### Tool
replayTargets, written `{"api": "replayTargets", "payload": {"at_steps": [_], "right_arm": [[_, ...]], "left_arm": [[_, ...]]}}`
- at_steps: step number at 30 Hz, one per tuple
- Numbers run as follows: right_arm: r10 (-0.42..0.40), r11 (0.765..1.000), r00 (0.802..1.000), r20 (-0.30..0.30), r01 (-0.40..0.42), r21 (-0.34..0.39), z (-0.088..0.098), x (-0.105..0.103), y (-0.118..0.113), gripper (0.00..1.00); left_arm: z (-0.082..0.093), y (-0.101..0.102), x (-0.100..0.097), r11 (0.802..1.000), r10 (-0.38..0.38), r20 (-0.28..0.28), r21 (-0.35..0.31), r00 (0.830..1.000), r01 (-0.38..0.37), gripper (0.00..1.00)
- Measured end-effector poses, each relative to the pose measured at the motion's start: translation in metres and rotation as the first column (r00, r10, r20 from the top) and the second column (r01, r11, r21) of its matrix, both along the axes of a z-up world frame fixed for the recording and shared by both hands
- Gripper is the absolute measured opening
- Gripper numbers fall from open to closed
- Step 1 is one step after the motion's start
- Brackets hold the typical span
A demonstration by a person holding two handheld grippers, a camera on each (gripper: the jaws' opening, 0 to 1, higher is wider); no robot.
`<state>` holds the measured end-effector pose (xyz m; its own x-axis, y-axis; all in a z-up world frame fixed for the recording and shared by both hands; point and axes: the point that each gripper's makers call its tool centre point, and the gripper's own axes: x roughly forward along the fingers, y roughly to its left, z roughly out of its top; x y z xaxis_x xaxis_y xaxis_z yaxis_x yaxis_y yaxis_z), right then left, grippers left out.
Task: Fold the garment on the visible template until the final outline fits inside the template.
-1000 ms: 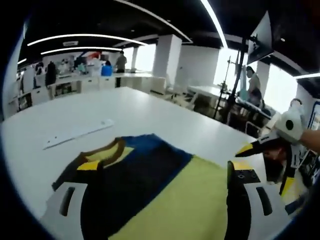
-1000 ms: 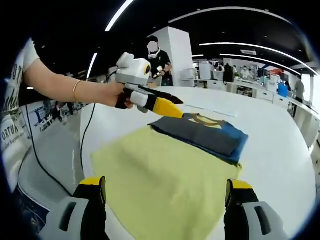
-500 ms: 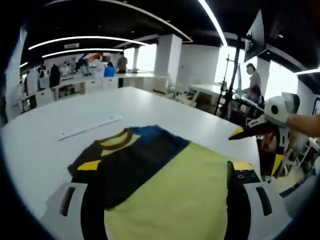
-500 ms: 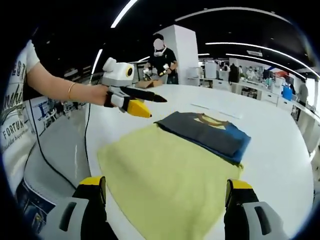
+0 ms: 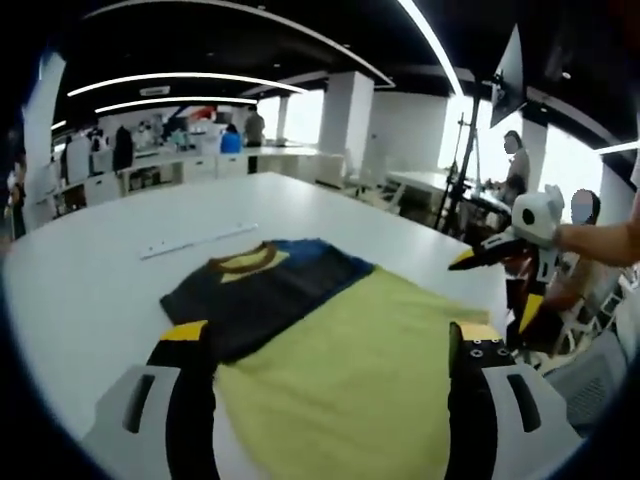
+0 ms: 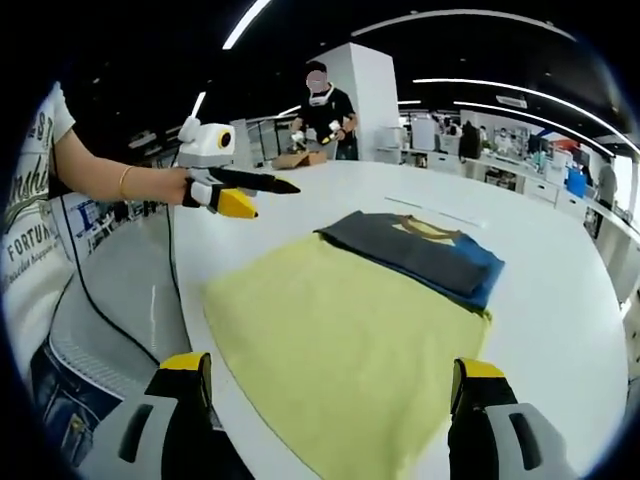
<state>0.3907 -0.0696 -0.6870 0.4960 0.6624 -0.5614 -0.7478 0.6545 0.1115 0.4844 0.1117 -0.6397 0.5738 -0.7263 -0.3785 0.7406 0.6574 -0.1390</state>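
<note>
My right gripper (image 6: 330,385) and left gripper (image 5: 330,350) both hang with jaws spread, gripping nothing. Below them the pale yellow cloth template (image 6: 350,330) lies flat on the white table (image 6: 560,300). The folded dark grey-and-blue garment (image 6: 420,255) rests on its far end.

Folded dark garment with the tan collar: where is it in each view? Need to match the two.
Left gripper view: folded garment sits left of centre, above the left gripper's jaws, overlapping the yellow template.
Right gripper view: garment lies right of centre, at the template's far edge.
Shared landmark: the white strip on the table beyond the collar.
</note>
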Motion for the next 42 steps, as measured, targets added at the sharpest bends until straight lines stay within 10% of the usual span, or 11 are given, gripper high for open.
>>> {"api": "replayTargets", "payload": {"at_steps": [25, 42], "right_arm": [[0.014, 0.999, 0.999, -0.051, -0.016, -0.044, -0.03, -0.034, 0.002, 0.92], [-0.005, 0.989, 0.999, -0.041, -0.001, -0.148, -0.051, -0.04, -0.02, 0.72]], "left_arm": [[-0.038, 0.025, -0.085, 0.995, -0.069, -0.065, 0.069, 0.996, 0.073, 0.73], [-0.074, 0.033, -0.123, 0.951, -0.197, -0.107, 0.223, 0.975, 0.216, 0.52]]}}
